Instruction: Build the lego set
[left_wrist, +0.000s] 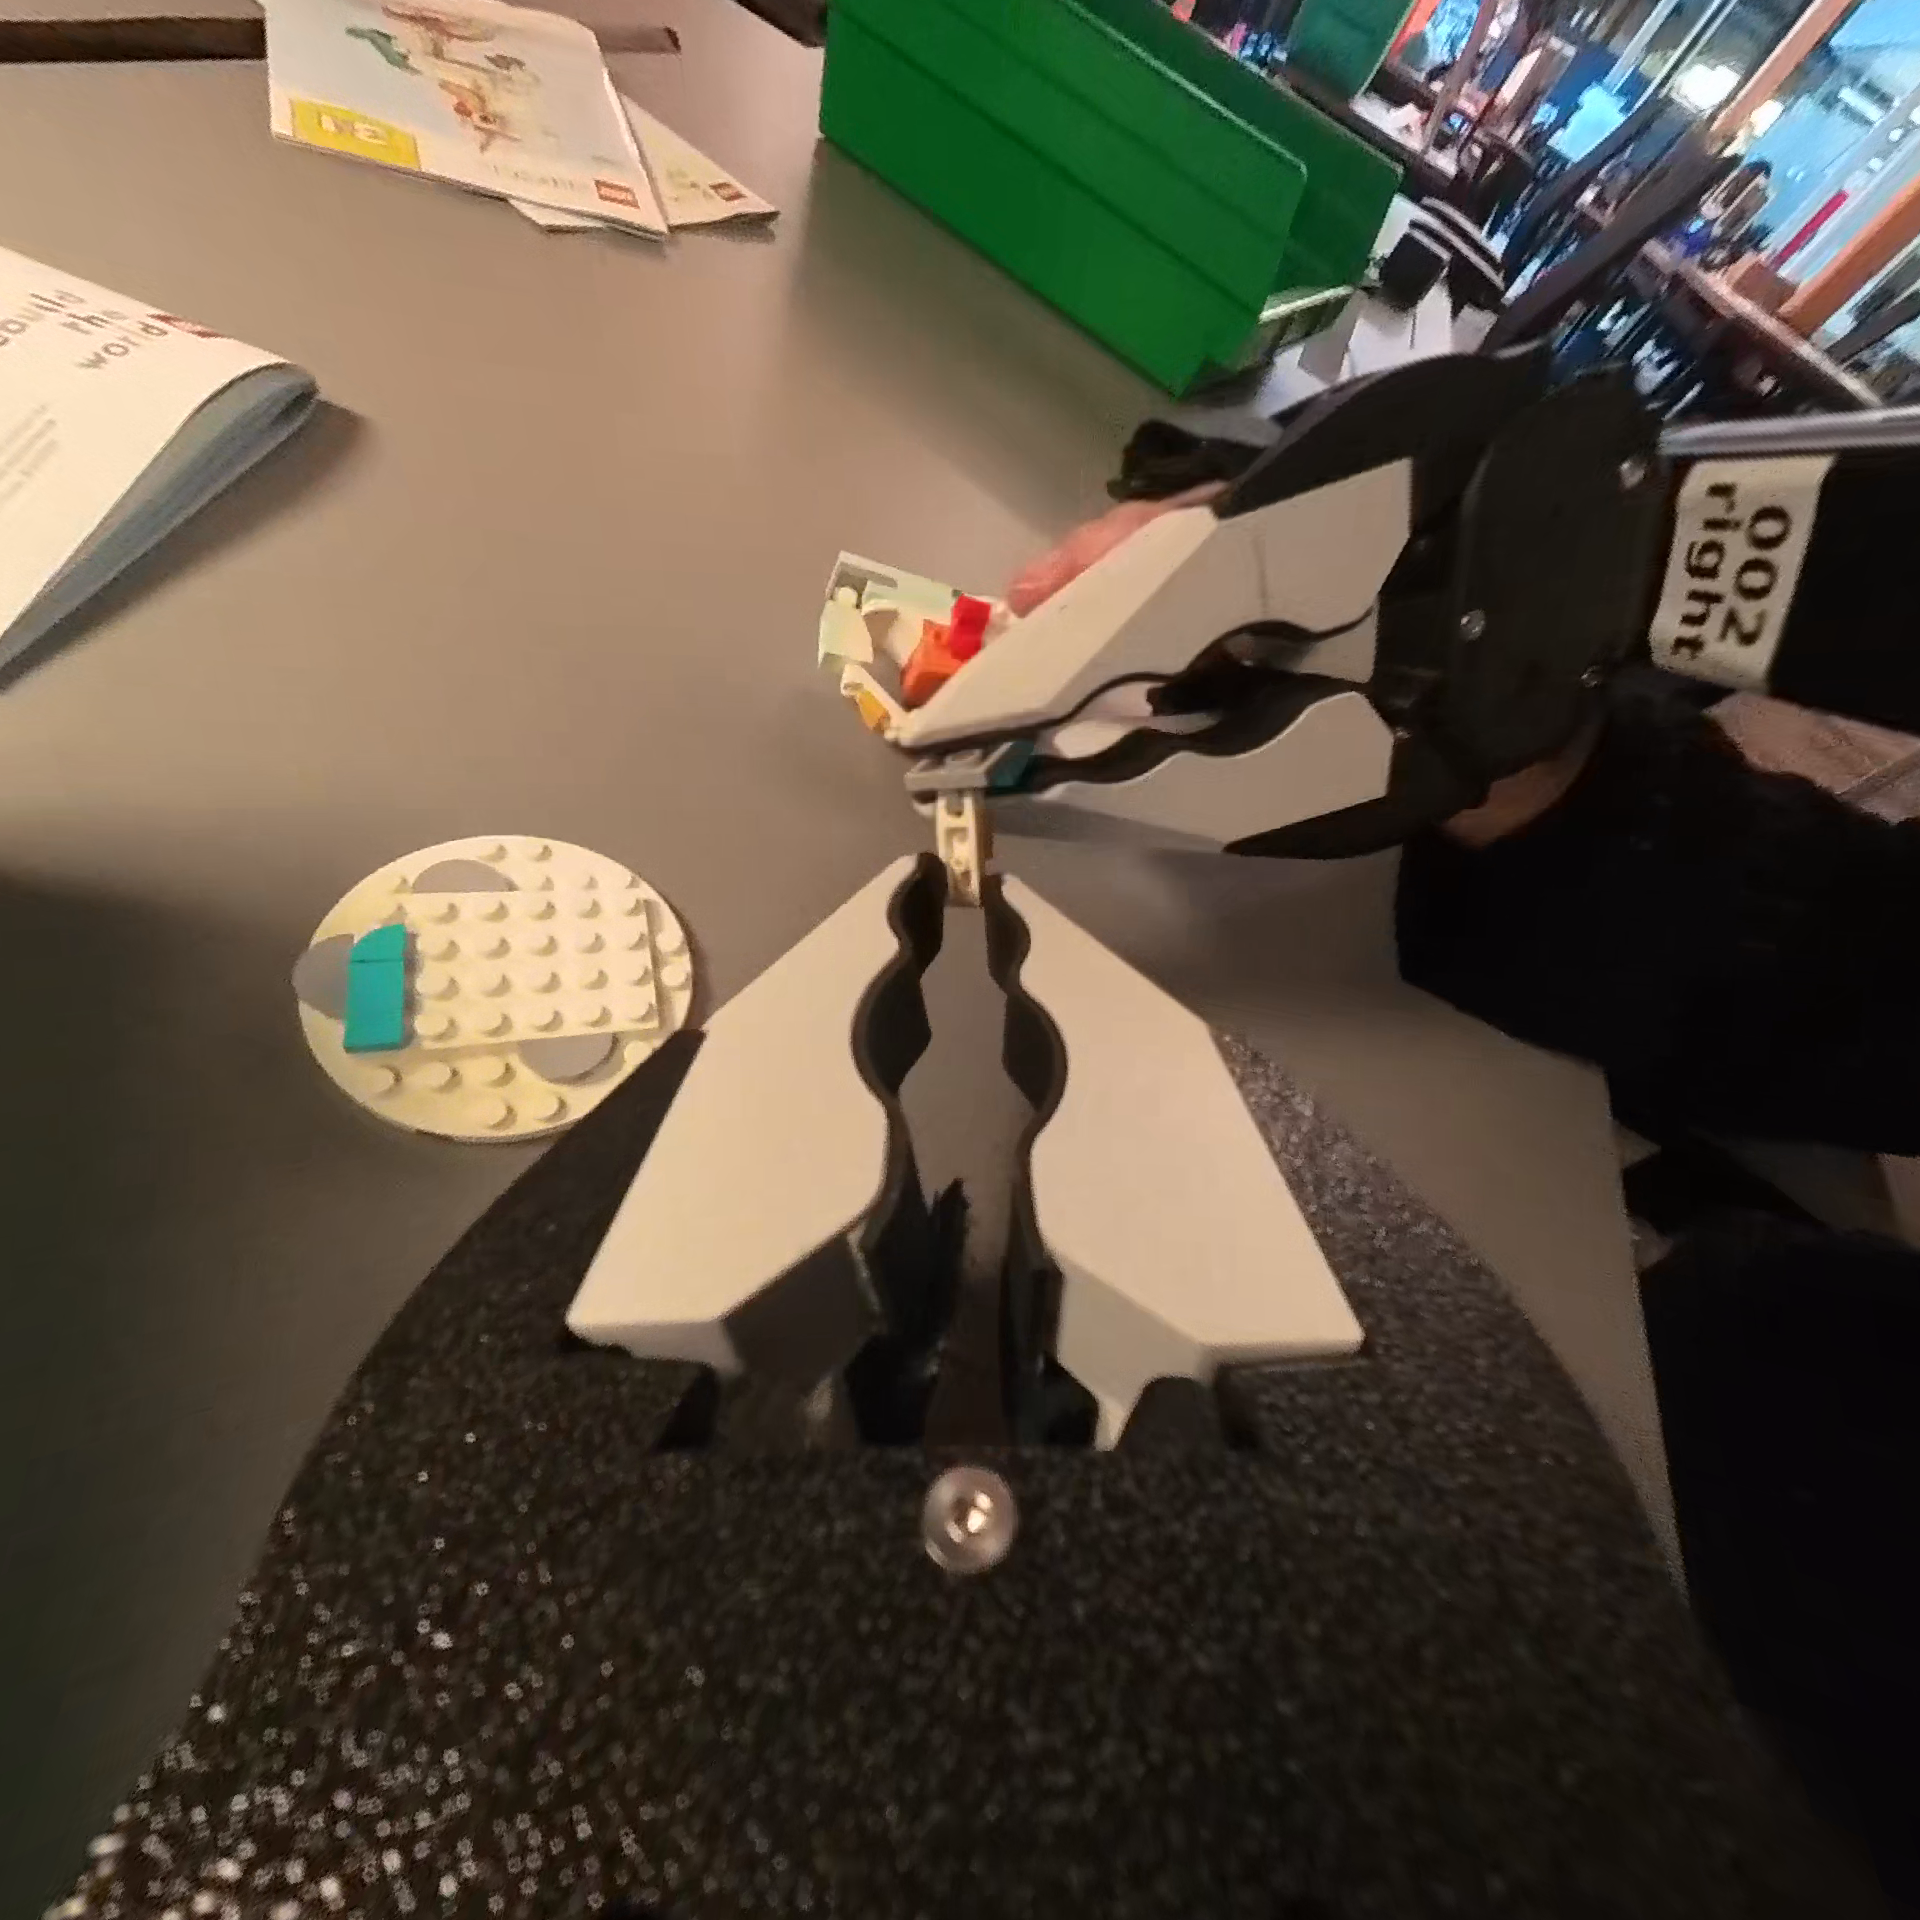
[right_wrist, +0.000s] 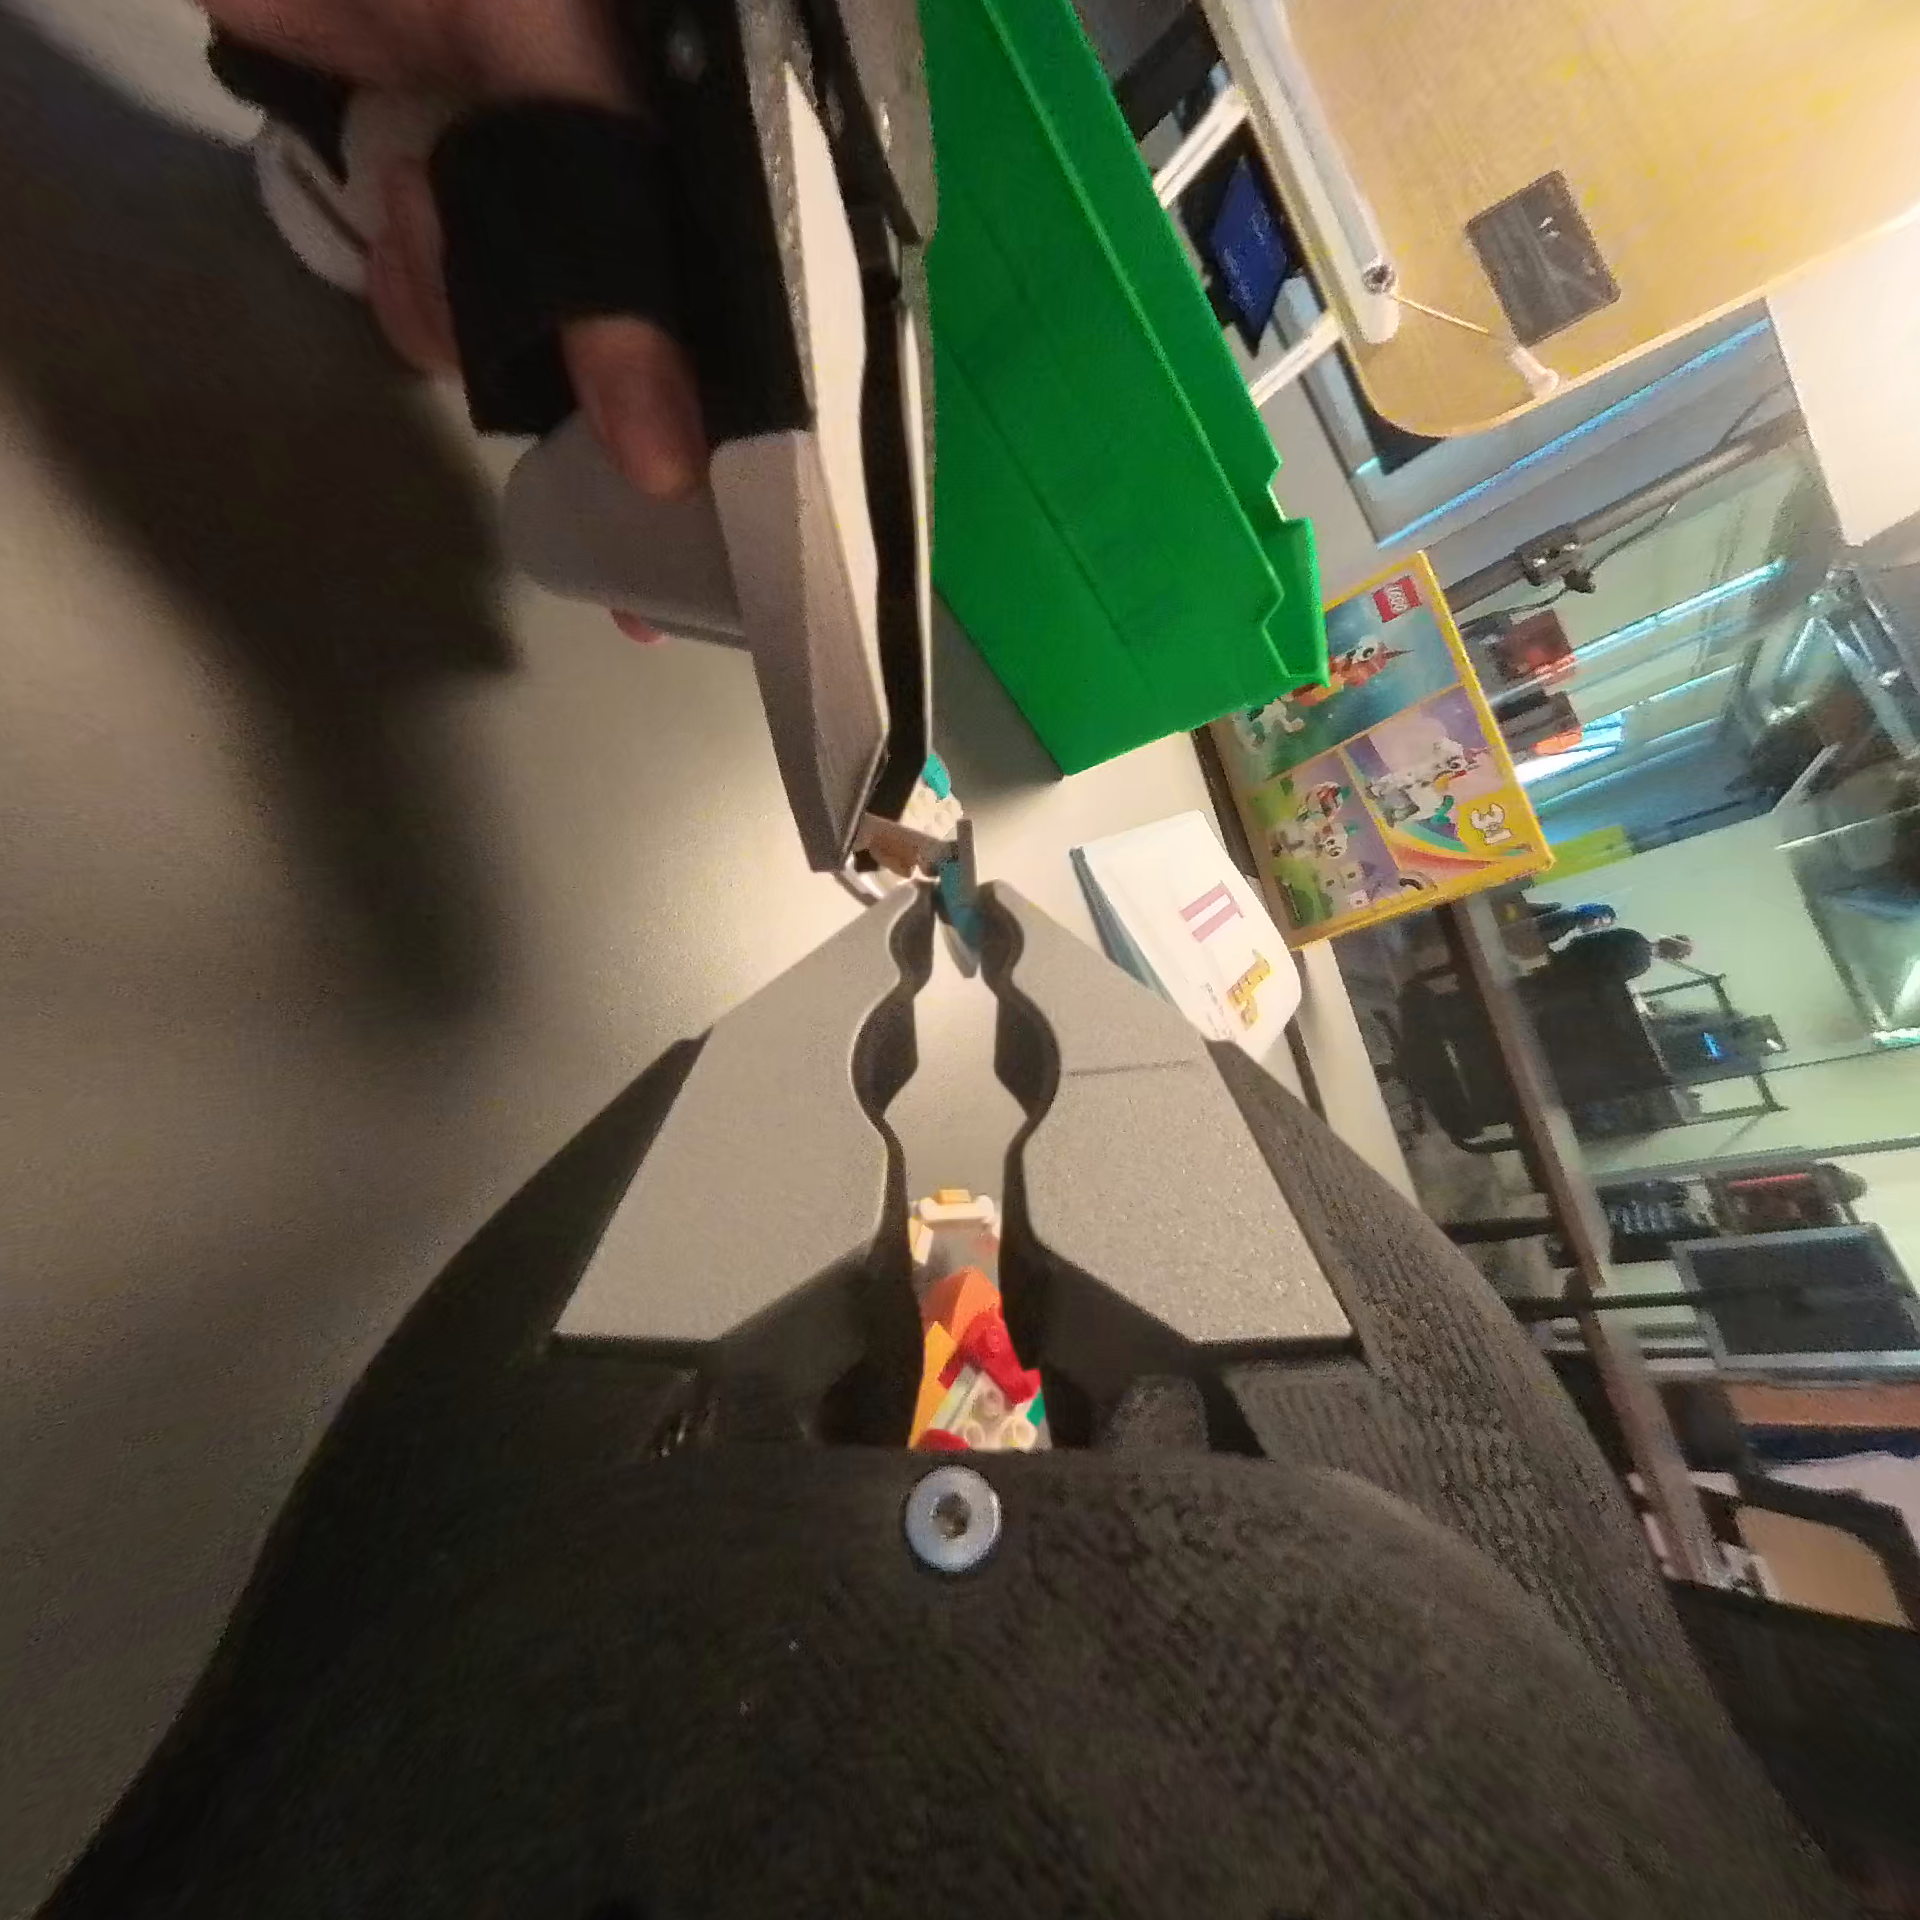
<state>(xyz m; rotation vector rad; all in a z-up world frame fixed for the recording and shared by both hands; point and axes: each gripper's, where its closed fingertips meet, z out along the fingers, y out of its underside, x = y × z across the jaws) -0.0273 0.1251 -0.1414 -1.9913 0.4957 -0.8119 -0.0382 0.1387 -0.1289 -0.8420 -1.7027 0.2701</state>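
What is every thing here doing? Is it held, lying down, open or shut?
Left gripper: shut on a small white brick piece.
Right gripper: shut on a grey and teal plate.
Round white plate: lying flat on the table.
Booklets: closed, lying flat.
Green bin: standing on the table.
Brick pile: loose, heaped.

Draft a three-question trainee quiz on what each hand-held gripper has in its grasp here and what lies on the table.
1. True or false: the left hand-held gripper pinches a cream piece.
2. What does the right hand-held gripper pinch: A a booklet, B a grey and teal plate, C the green bin?
3. What colour brick sits on the round plate?

Key: 1 true; 2 B; 3 teal.
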